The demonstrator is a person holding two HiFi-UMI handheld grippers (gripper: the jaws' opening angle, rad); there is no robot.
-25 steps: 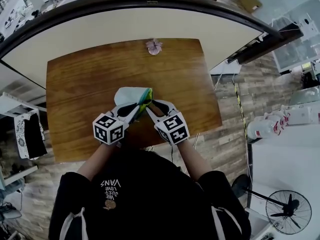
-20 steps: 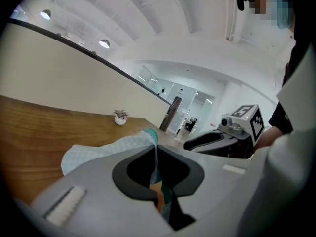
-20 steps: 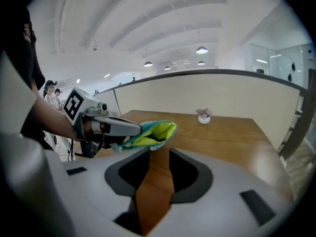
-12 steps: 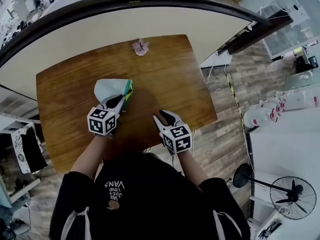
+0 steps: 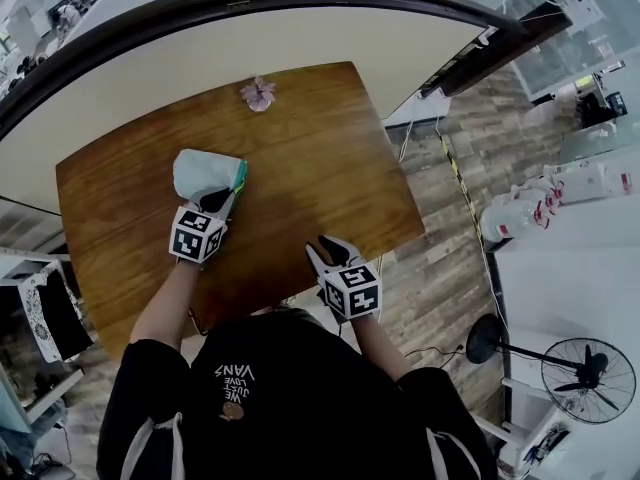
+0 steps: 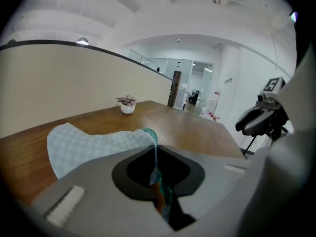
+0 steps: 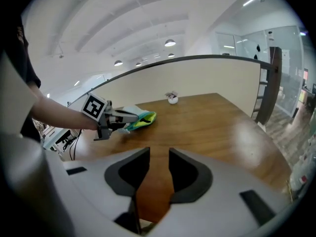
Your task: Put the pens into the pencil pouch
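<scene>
Pencil pouch (image 5: 205, 171) shifted left; right tongs (image 5: 328, 248) withdrawn.
Left tongs (image 5: 215, 200) pinch its rim on the bench (image 5: 320, 158); right tongs, spread and empty, stand apart. No loose pens visible: likely finished.

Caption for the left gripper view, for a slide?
Left gripper, jaws shut on the pouch edge, at a wooden table with a small potted plant.

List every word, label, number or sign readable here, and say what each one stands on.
"VANS" and "LOVE": on the person's black shirt, upside down in the head view; smaller words beside them blurred.
Cubes on the left gripper and right gripper: square black-and-white patterns, no letters.
The red-and-white containers at right: labels too small to read.
</scene>
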